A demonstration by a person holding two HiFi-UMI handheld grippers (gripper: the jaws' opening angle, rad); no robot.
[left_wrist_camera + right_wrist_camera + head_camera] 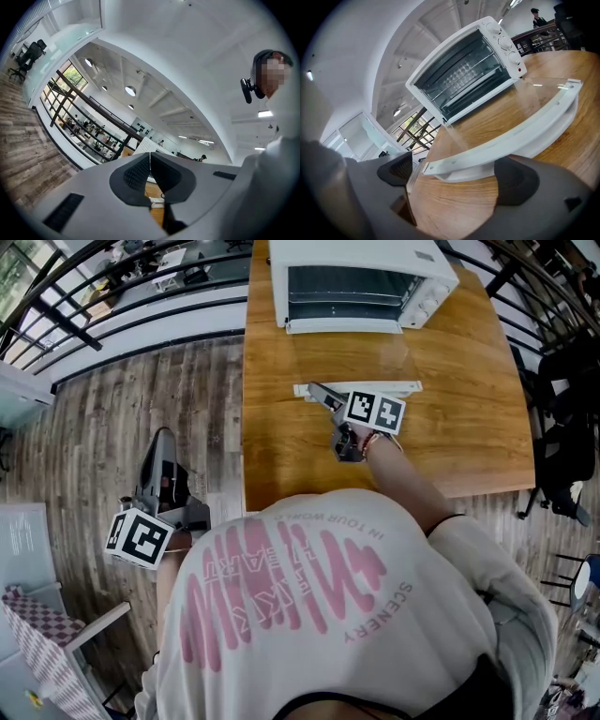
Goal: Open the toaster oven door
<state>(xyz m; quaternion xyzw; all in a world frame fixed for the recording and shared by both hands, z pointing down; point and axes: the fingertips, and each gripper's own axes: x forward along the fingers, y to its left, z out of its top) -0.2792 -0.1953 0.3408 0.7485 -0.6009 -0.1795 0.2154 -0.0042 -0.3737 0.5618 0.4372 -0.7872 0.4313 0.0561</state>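
**Door down: let go cleanly**

The toaster oven (361, 282) stands at the table's (469, 427) far edge. Its glass door (356, 357) is swung fully down and lies about flat toward the near edge, so the opening looks done.

The right claw (319, 392) sits at the left end of the white handle (366, 387). Its jaws stand apart with the bar just ahead of them, clamping nothing. I cannot tell whether a pad touches the bar.

The left claw (161, 437) hangs off the table's left edge, jaws pressed together and empty.

The step in hand is probably the release:
- Keep the right jaws wide.
- Draw straight back toward the near edge.
- Avoid lifting or snagging the handle, which could swing the door back up or shift the oven.
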